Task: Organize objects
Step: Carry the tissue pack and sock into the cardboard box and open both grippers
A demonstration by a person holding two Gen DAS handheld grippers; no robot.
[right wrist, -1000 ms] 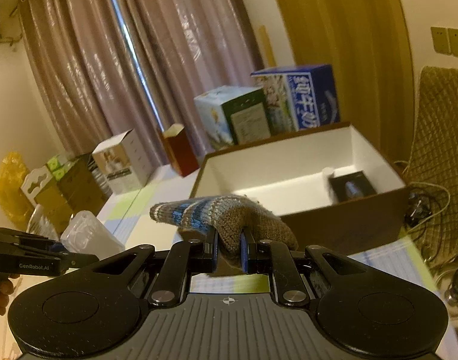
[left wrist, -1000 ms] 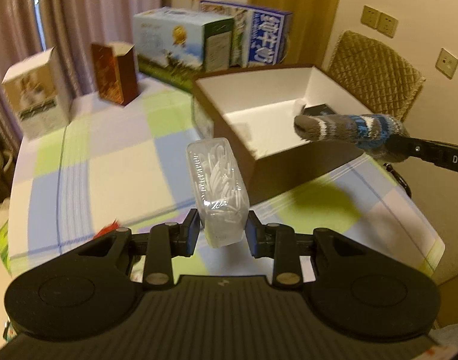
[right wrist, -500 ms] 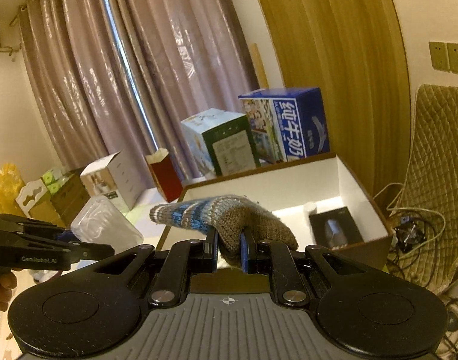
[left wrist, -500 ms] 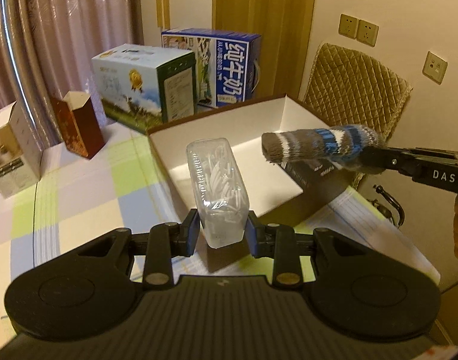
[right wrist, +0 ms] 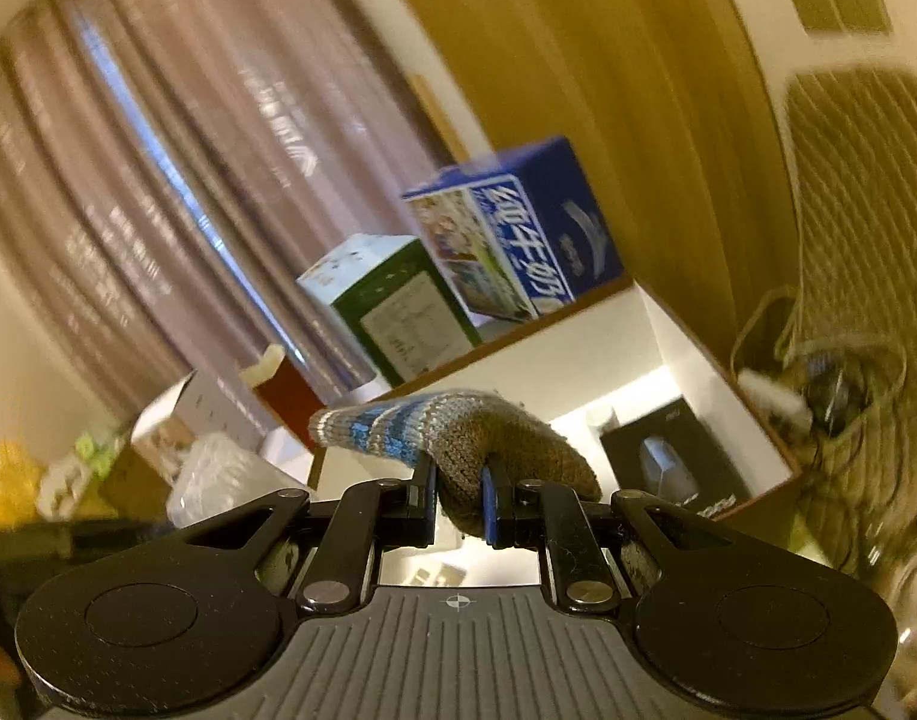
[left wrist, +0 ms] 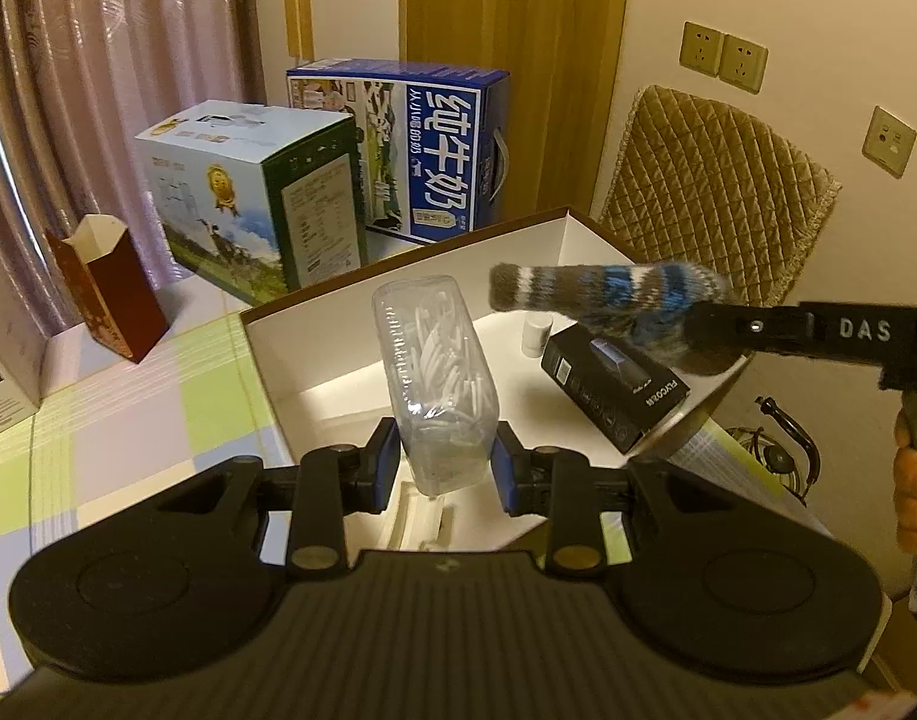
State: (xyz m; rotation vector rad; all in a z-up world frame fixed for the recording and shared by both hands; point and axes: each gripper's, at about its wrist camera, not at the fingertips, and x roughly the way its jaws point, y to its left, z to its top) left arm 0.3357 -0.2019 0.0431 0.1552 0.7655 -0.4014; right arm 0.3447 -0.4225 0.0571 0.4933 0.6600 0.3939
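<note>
A clear plastic container (left wrist: 435, 381) packed with small white sticks stands upright between the fingers (left wrist: 381, 467) of the left gripper (left wrist: 440, 471), which pinch its lower sides; it is held in the air over the near edge of an open brown box (left wrist: 290, 301) with a white inside. A striped knitted sock (left wrist: 602, 294) in grey, blue and white is pinched at its thicker end by the right gripper (right wrist: 458, 504), whose fingers (right wrist: 490, 507) press into the wool, and the free end sticks out to the left; in the left wrist view the sock hangs above the right part of the same box. A hand (left wrist: 916, 483) shows at the right edge of that view, under the right gripper's handle. Inside the box lie a black carton (left wrist: 614, 387) picturing a mouse, a small white cylinder (left wrist: 533, 333) just behind it, and a white piece near the front wall that is partly hidden. The box sits on a tabletop (left wrist: 128, 420) covered with a checked cloth of green, white and lilac. Behind the box stand a blue milk carton (left wrist: 422, 162) and a green-and-white carton (left wrist: 254, 198); further left are an open dark red carton (left wrist: 107, 294) and a white box (left wrist: 5, 336) at the frame edge. A quilted chair back (left wrist: 716, 192) is at the right, below wall sockets (left wrist: 722, 57), with pink curtains (left wrist: 98, 60) behind; the right wrist view is blurred
</note>
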